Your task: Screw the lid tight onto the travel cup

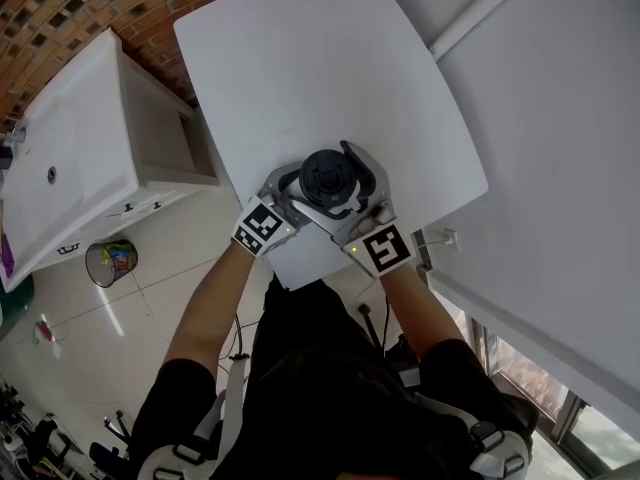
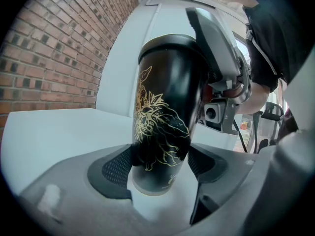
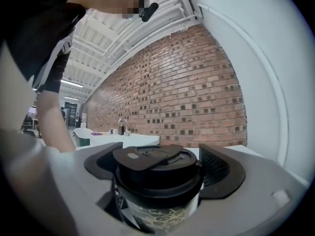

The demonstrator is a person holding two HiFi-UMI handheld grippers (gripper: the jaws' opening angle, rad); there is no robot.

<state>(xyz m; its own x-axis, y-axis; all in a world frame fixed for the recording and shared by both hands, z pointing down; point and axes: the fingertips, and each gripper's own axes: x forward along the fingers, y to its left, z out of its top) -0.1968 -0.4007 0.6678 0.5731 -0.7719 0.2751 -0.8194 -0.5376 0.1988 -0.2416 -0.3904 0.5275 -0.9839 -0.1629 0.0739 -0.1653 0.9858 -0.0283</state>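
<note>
A black travel cup (image 2: 165, 112) with a gold flower print stands upright near the front edge of the white table (image 1: 300, 58). Its black lid (image 1: 327, 178) sits on top, flap down. My left gripper (image 2: 160, 163) is shut on the lower body of the cup, one pad pressing each side. From the other side my right gripper (image 3: 157, 171) comes in level at the top, and its pads close on the lid (image 3: 157, 163). In the head view the left gripper (image 1: 300, 193) and right gripper (image 1: 352, 183) flank the cup.
A white counter with a sink (image 1: 70, 158) stands left of the table, against a brick wall (image 1: 60, 8). A wire waste bin (image 1: 110, 261) sits on the tiled floor below it. A white wall and window ledge (image 1: 540, 218) run along the right.
</note>
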